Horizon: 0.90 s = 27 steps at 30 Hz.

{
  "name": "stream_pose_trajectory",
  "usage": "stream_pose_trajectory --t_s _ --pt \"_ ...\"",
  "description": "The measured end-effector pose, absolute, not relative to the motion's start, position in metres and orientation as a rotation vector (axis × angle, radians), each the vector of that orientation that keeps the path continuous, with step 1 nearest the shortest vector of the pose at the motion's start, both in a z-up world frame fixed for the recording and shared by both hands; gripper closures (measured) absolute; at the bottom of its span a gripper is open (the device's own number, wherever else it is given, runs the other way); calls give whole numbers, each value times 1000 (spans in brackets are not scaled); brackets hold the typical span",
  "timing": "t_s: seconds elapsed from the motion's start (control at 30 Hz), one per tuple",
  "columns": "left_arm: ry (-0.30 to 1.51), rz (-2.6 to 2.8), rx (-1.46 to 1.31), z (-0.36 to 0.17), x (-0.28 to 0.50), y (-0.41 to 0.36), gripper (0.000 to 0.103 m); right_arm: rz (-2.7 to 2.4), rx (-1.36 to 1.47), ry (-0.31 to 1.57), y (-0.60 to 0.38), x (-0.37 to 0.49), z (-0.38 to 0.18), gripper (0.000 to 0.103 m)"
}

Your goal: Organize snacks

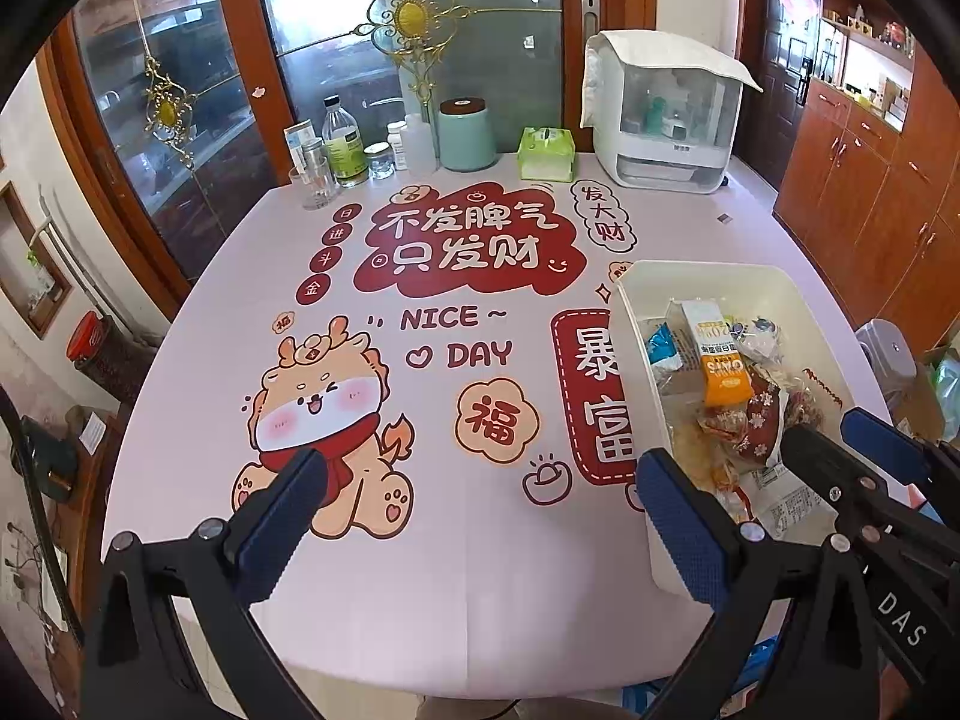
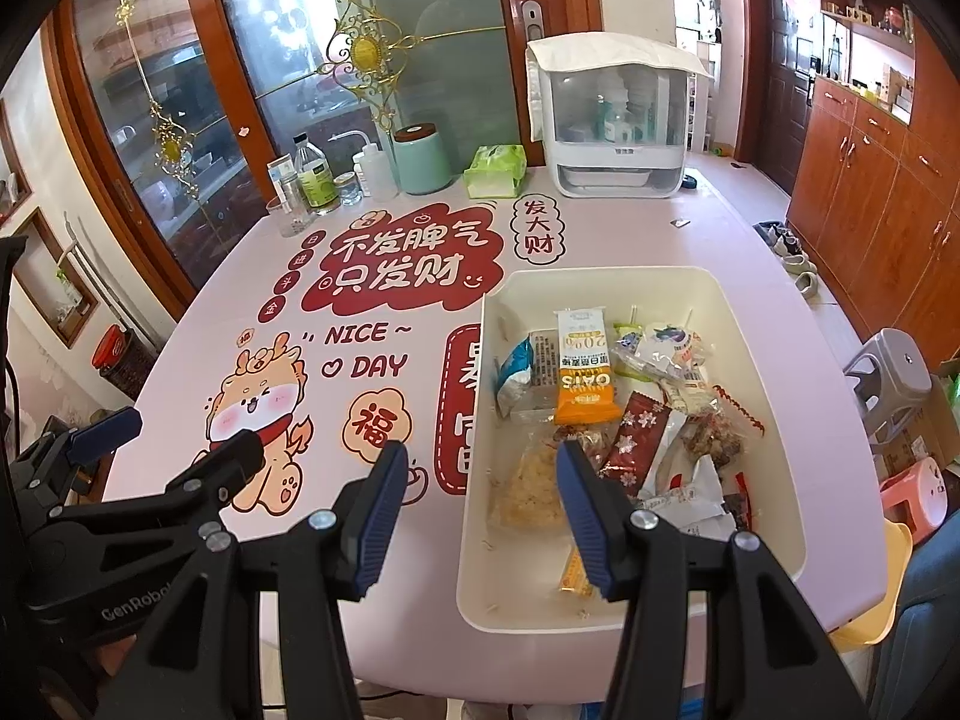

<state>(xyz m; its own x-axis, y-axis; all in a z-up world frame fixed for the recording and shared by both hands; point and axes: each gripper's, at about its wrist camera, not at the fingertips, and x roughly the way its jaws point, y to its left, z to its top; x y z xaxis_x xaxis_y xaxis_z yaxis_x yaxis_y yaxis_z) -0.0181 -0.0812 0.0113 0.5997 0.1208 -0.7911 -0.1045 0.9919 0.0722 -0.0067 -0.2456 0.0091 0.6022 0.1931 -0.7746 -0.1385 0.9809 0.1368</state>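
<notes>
Left wrist view: the left gripper (image 1: pixel 480 516) tilts down over the table (image 1: pixel 480 612), its jaws wide apart with nothing between them, above the printed cartoon cloth. The white bin (image 1: pixel 708 276) sits to its right, holding the snack packets; an orange oat bar (image 1: pixel 726 381) lies on top of the pile. The right gripper (image 1: pixel 840 450) reaches in from the right edge, over the bin's near end. At the far edge stand a green canister (image 1: pixel 467 133), a tissue pack (image 1: pixel 546 153) and a white dispenser box (image 1: pixel 666 120).

Right wrist view: the right gripper (image 2: pixel 480 498) also points downward, jaws partly apart and empty, straddling the bin's left wall (image 2: pixel 474 420); one finger hangs over the cloth, the other over the packets. Here the whole bin shows: the oat bar (image 2: pixel 585 372), a blue packet (image 2: pixel 516 369), a dark red packet (image 2: pixel 636 438) and a clear bag of crumbs (image 2: pixel 531 486). The left gripper (image 2: pixel 174 438) hovers at the left, jaws apart. Stools (image 2: pixel 894 372) stand beyond the table's right side.
</notes>
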Motion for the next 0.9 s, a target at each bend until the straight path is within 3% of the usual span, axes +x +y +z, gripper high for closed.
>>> stream_pose_trajectory --t_s 0.9 --pt "925 105 28 9 -17 -70 1 167 77 913 -235 -13 6 51"
